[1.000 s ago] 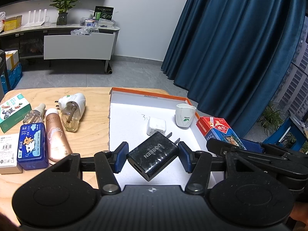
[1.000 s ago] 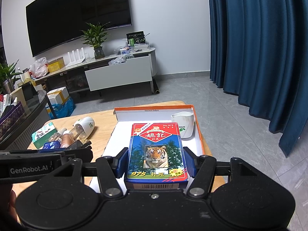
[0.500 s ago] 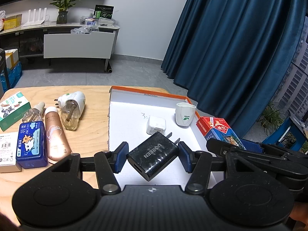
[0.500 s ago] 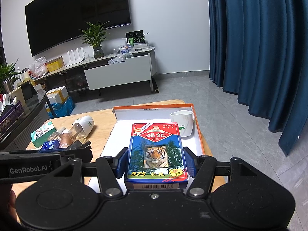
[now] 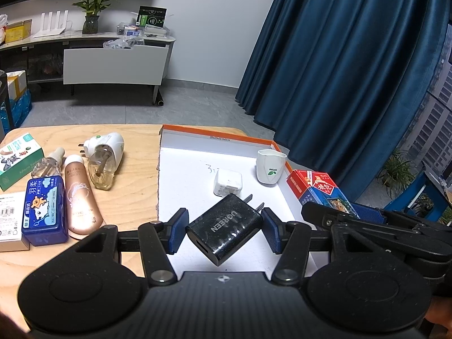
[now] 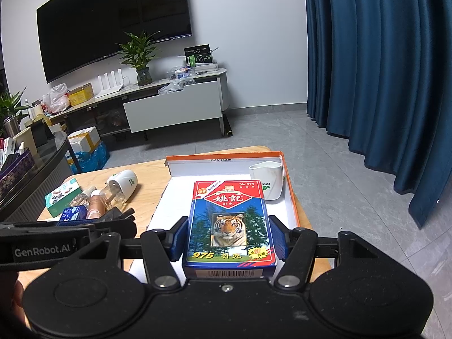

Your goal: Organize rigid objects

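While both jaws grasp, left the charger [image 5: 224, 228], right the card box [image 6: 229, 220], the box hides its tray [image 6: 293, 206] floor.

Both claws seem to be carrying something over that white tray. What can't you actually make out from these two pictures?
- Black charger, left view: its underside faces away.
- Card box, right view: covers the tray floor and white plug behind.
- Small box, left view: cut off by the edge.
- Tray scribble: too small to read.
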The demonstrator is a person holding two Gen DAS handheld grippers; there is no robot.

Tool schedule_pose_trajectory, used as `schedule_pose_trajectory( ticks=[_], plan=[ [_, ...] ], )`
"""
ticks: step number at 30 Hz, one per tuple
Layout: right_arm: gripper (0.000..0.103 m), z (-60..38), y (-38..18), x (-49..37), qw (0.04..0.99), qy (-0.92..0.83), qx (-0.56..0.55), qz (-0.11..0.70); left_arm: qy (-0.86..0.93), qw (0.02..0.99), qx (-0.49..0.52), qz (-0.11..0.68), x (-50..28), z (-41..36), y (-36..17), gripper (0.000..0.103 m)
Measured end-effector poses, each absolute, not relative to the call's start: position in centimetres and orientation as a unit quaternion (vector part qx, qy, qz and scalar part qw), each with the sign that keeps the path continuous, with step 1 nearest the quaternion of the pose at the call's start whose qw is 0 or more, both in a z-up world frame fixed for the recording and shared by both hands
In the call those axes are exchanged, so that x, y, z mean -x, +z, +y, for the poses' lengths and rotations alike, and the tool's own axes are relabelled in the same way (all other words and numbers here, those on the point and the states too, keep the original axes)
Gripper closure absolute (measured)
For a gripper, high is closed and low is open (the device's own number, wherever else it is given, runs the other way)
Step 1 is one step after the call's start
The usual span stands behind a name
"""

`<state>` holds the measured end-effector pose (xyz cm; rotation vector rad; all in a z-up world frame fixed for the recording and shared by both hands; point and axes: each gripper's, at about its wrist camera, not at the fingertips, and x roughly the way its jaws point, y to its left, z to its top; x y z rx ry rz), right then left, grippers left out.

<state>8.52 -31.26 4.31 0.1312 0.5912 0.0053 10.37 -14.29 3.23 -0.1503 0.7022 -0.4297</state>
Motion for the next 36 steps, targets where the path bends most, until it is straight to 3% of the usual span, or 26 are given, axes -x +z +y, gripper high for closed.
schedule_pose_trajectory(
  ticks=[36],
  plan=[
    [0.032,-31.28,4.13,-8.70,0.954,0.001,-0.066,0.294,-0.211,0.912,0.065,0.347,-10.72,-14.79,2.83,0.046]
  ],
)
